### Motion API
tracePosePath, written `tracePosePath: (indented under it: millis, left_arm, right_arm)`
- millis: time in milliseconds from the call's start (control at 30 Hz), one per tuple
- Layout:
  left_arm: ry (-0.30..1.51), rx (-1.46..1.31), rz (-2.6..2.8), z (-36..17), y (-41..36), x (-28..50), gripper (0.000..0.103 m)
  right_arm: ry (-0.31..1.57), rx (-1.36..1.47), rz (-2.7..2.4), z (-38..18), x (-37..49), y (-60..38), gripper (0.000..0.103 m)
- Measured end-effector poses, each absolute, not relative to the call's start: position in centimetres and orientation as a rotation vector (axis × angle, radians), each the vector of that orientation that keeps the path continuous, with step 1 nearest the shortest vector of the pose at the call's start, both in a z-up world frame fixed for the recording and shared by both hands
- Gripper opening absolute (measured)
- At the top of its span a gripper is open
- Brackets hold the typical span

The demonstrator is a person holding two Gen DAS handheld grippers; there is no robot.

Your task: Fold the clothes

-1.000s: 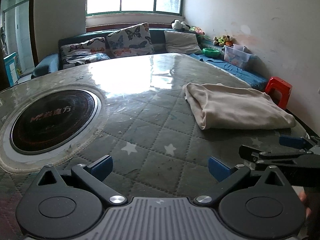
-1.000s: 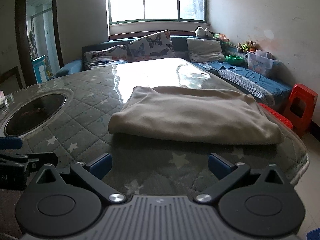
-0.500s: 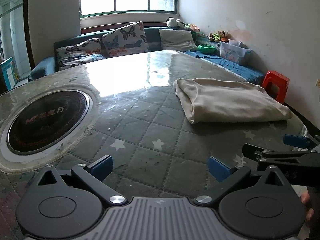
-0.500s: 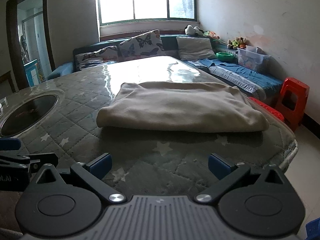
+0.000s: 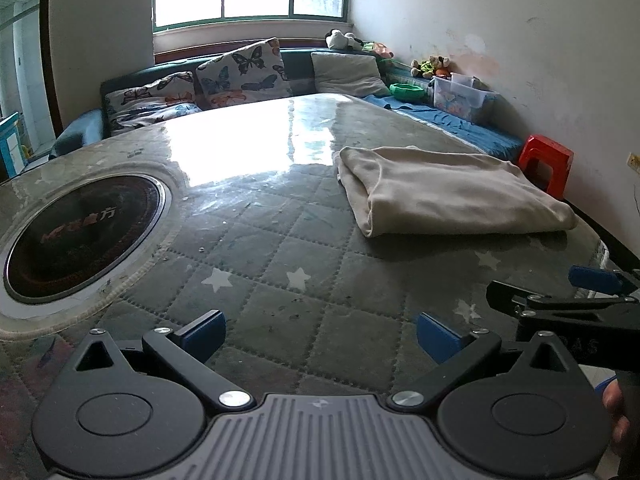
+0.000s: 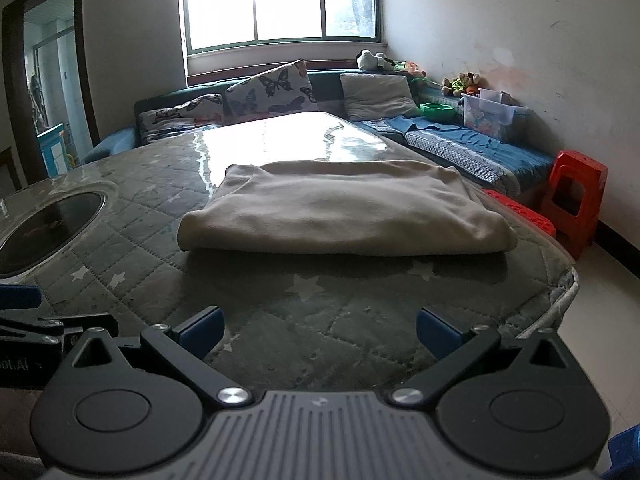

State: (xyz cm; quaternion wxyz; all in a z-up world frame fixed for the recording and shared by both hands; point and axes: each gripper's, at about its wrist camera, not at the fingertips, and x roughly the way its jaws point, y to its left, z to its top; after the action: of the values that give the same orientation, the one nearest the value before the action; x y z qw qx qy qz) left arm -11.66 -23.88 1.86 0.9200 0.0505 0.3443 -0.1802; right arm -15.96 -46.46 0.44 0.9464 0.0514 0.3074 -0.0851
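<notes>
Compared with a second ago, both cameras sit a little farther back from the table [image 5: 280, 216]: in the left wrist view the induction cooktop [image 5: 80, 236] now shows less of its left side and the folded garment [image 5: 448, 192] sits smaller and farther off. In the right wrist view the garment [image 6: 340, 208] has also drawn away, with more quilted cover showing in front of it. The garment itself keeps the same shape and place.

The left gripper [image 5: 320, 330] is spread wide, its blue-tipped fingers well apart and holding nothing, above the near part of the table. The right gripper [image 6: 318, 328] is equally wide open and empty, above the table's near edge; from the left wrist view it shows side-on at the right [image 5: 560, 300].

The garment is a beige cloth, folded into a flat, thick rectangle with a rounded fold along its near edge. It lies on the right part of the table, near the right rim, well apart from the cooktop and clear of both grippers.

The cooktop's dark glass carries reddish lettering, partly Chinese characters, too blurred to read. A red stool [image 6: 576, 192] stands to the right, by the wall.
</notes>
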Motion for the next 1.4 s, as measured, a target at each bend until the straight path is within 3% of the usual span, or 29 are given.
tracePosePath:
  millis: [1400]
  left_arm:
    - [0.749, 0.155, -0.412, 1.5, -27.0, -8.5, 0.103]
  right_arm:
    - [0.662, 0.141, -0.210, -0.5, -13.7, -48.7, 0.103]
